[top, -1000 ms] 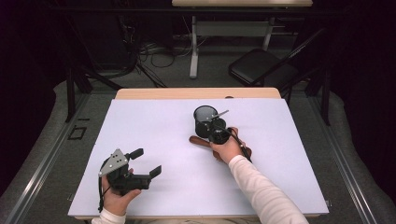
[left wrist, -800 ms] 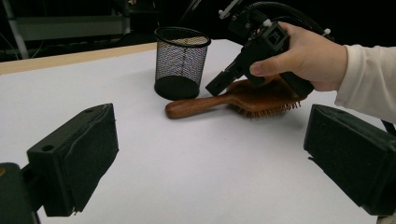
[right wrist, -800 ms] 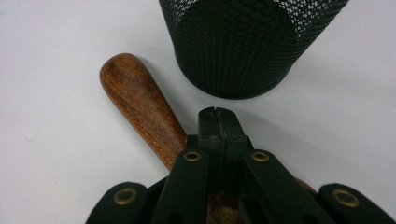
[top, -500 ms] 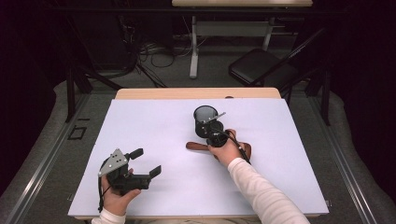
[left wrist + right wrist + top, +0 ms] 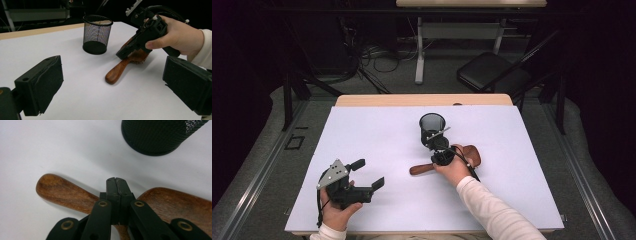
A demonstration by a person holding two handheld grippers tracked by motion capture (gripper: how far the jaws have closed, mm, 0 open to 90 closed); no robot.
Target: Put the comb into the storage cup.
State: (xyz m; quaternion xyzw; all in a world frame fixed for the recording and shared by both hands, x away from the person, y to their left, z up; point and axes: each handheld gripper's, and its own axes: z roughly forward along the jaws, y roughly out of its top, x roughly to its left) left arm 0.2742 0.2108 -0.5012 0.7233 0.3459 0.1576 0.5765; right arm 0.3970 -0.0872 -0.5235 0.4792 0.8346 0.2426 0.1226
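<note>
The fingers of the right gripper are pressed together, empty, poised over the neck of the wooden hairbrush, glossy reddish-brown, lying flat on the white table. Just beyond stands an empty black mesh cup. The left gripper gapes wide, well apart.

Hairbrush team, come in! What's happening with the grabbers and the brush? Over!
Left gripper open, idle. Right gripper shut, empty, above the wooden hairbrush lying flat. Mesh cup upright just beyond, nothing blocking.
</note>
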